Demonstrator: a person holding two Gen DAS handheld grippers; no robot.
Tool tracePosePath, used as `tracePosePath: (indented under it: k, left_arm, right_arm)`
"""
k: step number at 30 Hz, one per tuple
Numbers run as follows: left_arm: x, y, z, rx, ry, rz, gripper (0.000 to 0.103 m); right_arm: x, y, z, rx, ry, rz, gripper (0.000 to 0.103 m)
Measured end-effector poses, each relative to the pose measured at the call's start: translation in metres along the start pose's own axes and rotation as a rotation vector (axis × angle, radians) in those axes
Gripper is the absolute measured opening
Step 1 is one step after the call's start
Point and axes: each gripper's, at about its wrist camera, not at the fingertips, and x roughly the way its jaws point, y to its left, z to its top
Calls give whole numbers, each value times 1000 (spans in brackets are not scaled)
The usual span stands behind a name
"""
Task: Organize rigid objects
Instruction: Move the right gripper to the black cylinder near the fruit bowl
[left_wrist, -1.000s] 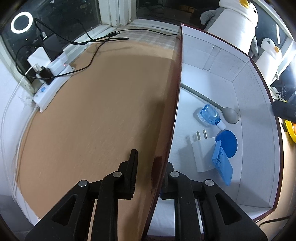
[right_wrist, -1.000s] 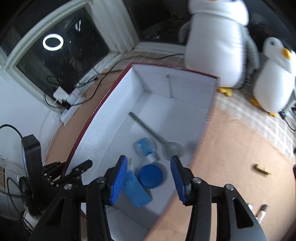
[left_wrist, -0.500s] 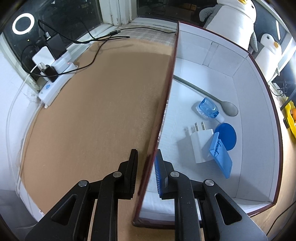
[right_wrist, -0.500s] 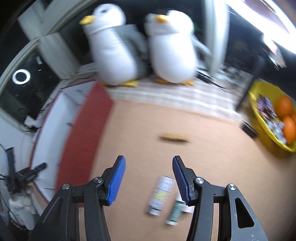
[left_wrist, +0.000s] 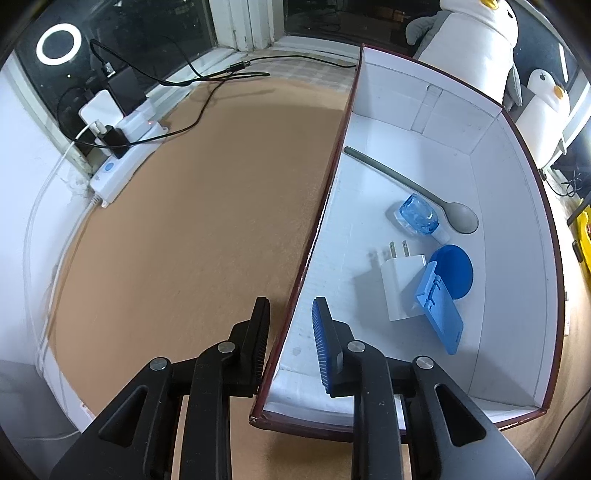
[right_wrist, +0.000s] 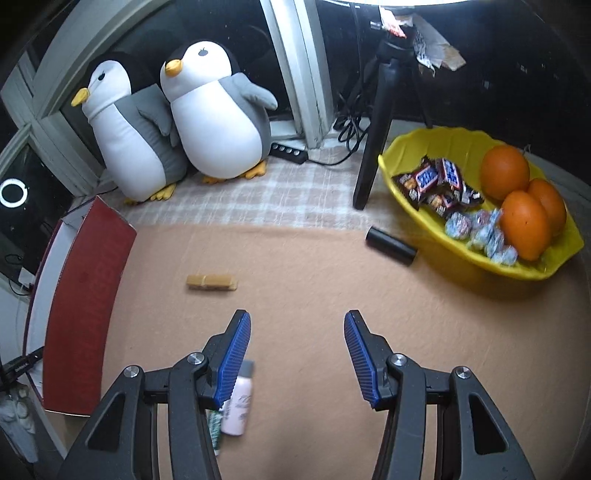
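Both views are fisheye, with straight edges bowed and dark vignette at the corners. Left wrist view: sharp and evenly lit from above. The ring light (left_wrist: 59, 44) reflects in the dark window as a bright circle. A soft shadow covers the far part of the mat (left_wrist: 192, 229), its edge curved. White walls of the box (left_wrist: 517, 229) are bright but not blown out; the charger (left_wrist: 400, 288) throws a faint shadow to its left. Right wrist view: overexposed glare along the top edge. The candy (right_wrist: 476, 229) and the bottle (right_wrist: 238, 404) are slightly blurred. The windows are black.
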Motion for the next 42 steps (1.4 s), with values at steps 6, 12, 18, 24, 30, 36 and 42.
tracePosePath:
  k: [6,12,18,24,30,36,42]
  left_arm:
    - [2,-1,0,-4,-6,26,22]
    - [3,-3,2,1,3,37,22]
    - [7,-2,5,-4,20,36,22]
    - [11,-3,8,12,31,31,22]
    - [15,-5,11,14,35,26,22]
    - [19,-4,12,10,42,11,22]
    - [23,-2,15,5,46,-4,22]
  right_arm:
    - [11,-15,14,-22,-30,-38,31]
    - [26,-36,8,70,-37,-58,16]
    - [39,-58,-8,292,-108,-109,17]
    - [50,-68,-2,369,-150,-197,56]
    - [62,-70,9,385,-146,-238,62]
    - [80,-59,22,369,-120,-272,62]
    - [92,-52,34,370,-111,-327,62]
